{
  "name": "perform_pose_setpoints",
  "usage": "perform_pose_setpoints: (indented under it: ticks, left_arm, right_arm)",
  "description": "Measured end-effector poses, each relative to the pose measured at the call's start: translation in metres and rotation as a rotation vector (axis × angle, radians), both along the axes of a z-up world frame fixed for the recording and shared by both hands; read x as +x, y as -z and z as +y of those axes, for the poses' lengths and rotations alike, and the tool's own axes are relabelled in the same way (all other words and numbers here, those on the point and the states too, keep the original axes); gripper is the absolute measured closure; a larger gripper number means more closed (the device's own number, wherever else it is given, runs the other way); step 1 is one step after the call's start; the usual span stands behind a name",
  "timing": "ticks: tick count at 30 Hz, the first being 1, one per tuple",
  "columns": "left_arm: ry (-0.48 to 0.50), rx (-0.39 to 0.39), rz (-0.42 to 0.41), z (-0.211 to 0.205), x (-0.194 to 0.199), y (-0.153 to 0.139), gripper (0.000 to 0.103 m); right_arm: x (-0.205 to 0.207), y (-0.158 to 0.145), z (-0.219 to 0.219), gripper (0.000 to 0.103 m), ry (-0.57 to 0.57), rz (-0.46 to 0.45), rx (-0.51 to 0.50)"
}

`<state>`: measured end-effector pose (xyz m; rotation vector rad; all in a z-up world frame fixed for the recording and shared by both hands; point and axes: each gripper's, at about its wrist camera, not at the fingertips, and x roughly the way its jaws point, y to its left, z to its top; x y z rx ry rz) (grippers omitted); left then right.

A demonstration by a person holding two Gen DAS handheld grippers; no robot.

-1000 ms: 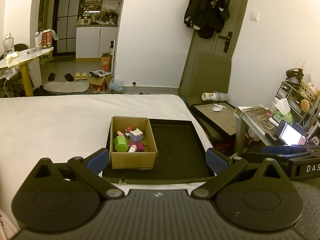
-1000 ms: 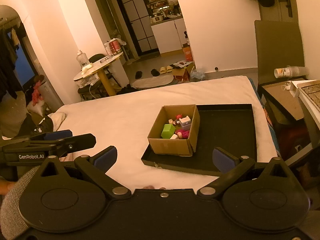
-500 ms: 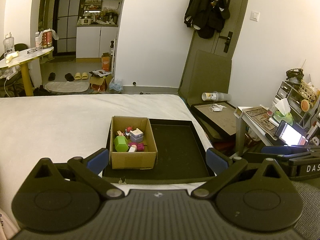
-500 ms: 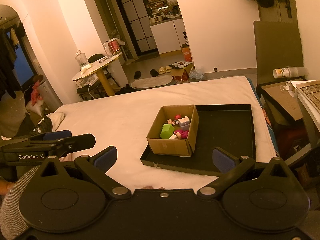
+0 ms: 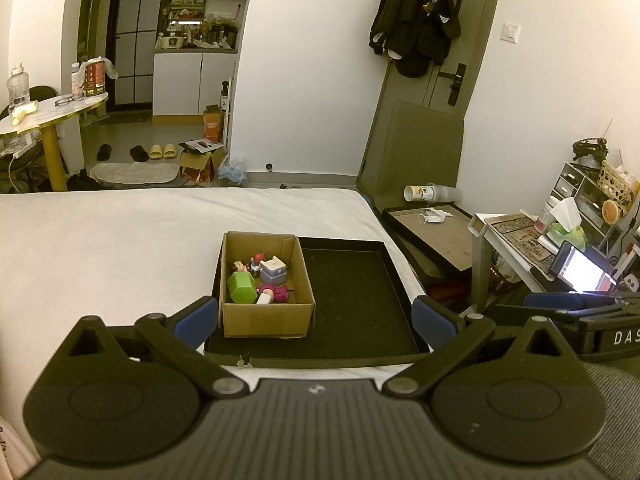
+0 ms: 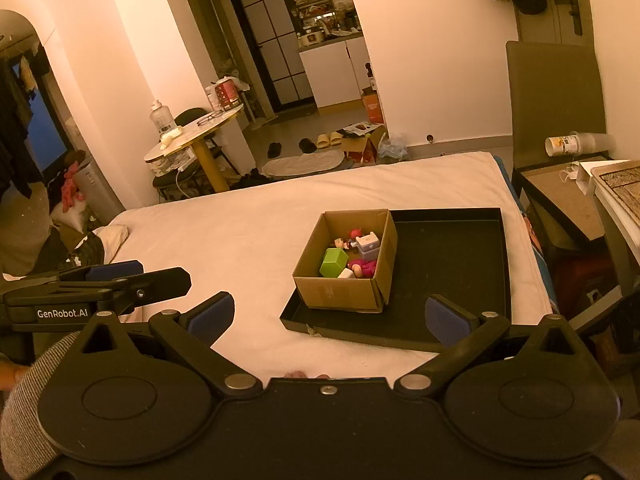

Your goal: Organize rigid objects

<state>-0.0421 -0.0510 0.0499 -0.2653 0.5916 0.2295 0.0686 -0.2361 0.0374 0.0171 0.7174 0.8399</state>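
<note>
A cardboard box (image 5: 266, 316) stands in the left part of a black tray (image 5: 360, 300) on the white bed. It holds several small toys: a green block (image 5: 241, 287), a grey-white cube (image 5: 273, 271) and a pink figure (image 5: 276, 293). My left gripper (image 5: 316, 320) is open and empty, held back from the tray's near edge. The box (image 6: 340, 292), the tray (image 6: 452, 264) and the green block (image 6: 333, 262) also show in the right wrist view. My right gripper (image 6: 328, 316) is open and empty, near the bed's front edge.
The white bed (image 5: 100, 240) stretches left of the tray. A second tray (image 5: 436, 232) and a cluttered side table (image 5: 532, 240) stand to the right of the bed. A round table (image 6: 196, 140) stands beyond the bed.
</note>
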Motion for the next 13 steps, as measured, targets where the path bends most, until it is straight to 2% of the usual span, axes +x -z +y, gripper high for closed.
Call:
perform_pose_setpoints:
  ticks: [13]
  left_arm:
    - [-0.005,-0.002,0.002,-0.0001,-0.0008,0.0011,0.001]
  right_arm:
    - [-0.0009,-0.0001,0.0007,0.0,-0.002,0.013,0.01]
